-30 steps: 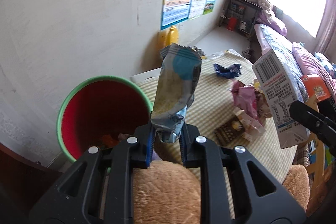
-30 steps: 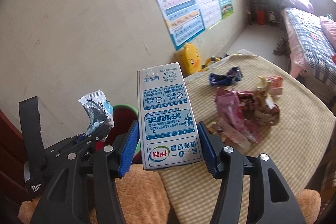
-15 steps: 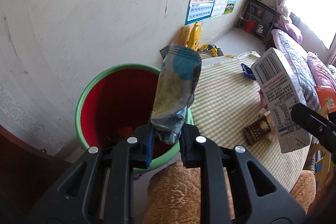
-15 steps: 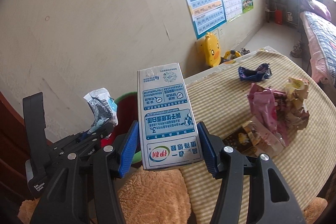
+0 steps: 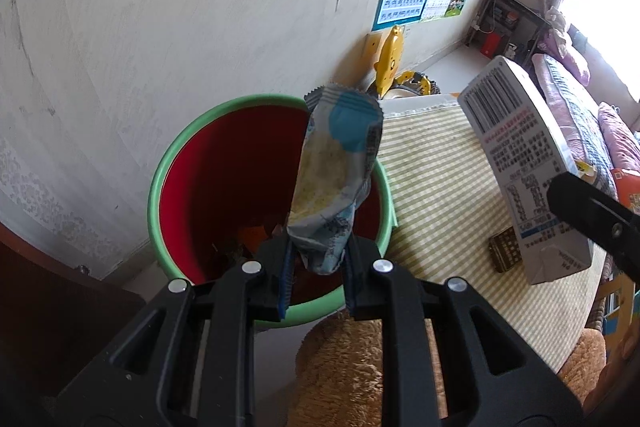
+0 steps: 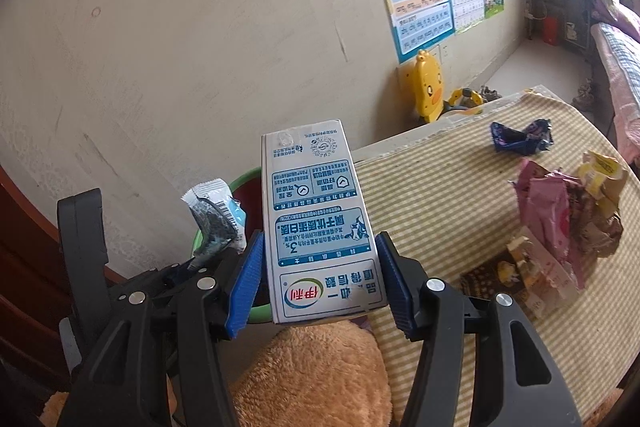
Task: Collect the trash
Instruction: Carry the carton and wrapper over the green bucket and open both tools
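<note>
Just past the tips of the left tool (image 5: pixel 316 269) sits a red bin with a green rim (image 5: pixel 160 171), on the floor against the pale wall, with some scraps lying at its bottom. The left tool is clamped on a crumpled blue and yellow snack wrapper (image 5: pixel 336 171), which stands up from the blue pads (image 5: pixel 285 279) and hangs over the bin's mouth. To the right of this tool, the desk (image 5: pixel 436 187) under a green checked cloth runs up to the bin's rim.

The right tool (image 6: pixel 320 277) grips a white and blue milk carton (image 6: pixel 316 223) across its sides, its print upside down; the carton is held above the desk's near edge, beside the bin. In its camera the left tool (image 6: pixel 208 259) shows at the left with the wrapper (image 6: pixel 218 219). Ahead and to the right of the right tool, more trash lies on the cloth: a dark blue wrapper (image 6: pixel 520 139), a pink packet (image 6: pixel 548 215) among torn yellow and brown wrappers (image 6: pixel 600 187), and a small dark brown packet (image 6: pixel 486 275).
</note>
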